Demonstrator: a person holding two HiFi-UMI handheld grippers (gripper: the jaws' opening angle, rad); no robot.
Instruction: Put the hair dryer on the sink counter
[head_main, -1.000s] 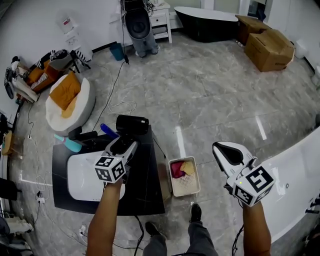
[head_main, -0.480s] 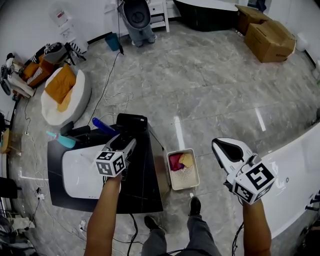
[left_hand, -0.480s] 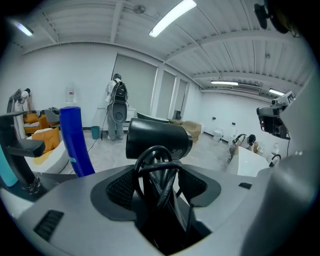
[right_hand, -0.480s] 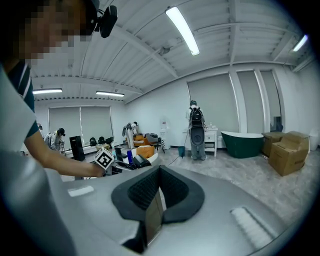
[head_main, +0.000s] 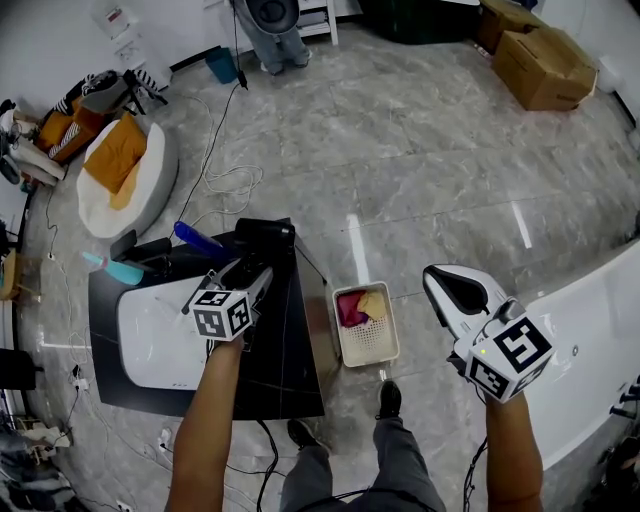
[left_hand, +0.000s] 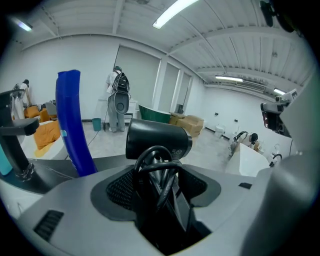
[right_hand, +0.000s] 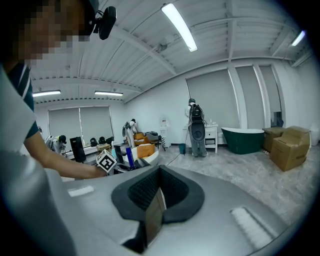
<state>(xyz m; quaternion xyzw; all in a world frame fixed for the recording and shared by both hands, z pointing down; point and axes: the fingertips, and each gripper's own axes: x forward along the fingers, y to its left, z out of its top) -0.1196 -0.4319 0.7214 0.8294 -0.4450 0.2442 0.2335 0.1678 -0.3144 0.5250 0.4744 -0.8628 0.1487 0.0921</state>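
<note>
Head view: grey marble floor (head_main: 430, 170) fills most of the frame. Black sink counter (head_main: 290, 375) with white oval basin (head_main: 150, 335) sits lower left. Beige perforated plastic basket (head_main: 343, 345) stands on the floor just right of the counter. Right gripper (head_main: 447, 287) hangs over the floor, well apart, jaws pressed together, nothing between them. Left gripper (head_main: 252, 270) clamps black hair dryer (head_main: 264, 237) by handle and looped cord, over the counter's back right corner, near blue tube (head_main: 198, 240). Can't tell if the dryer touches the counter.
</note>
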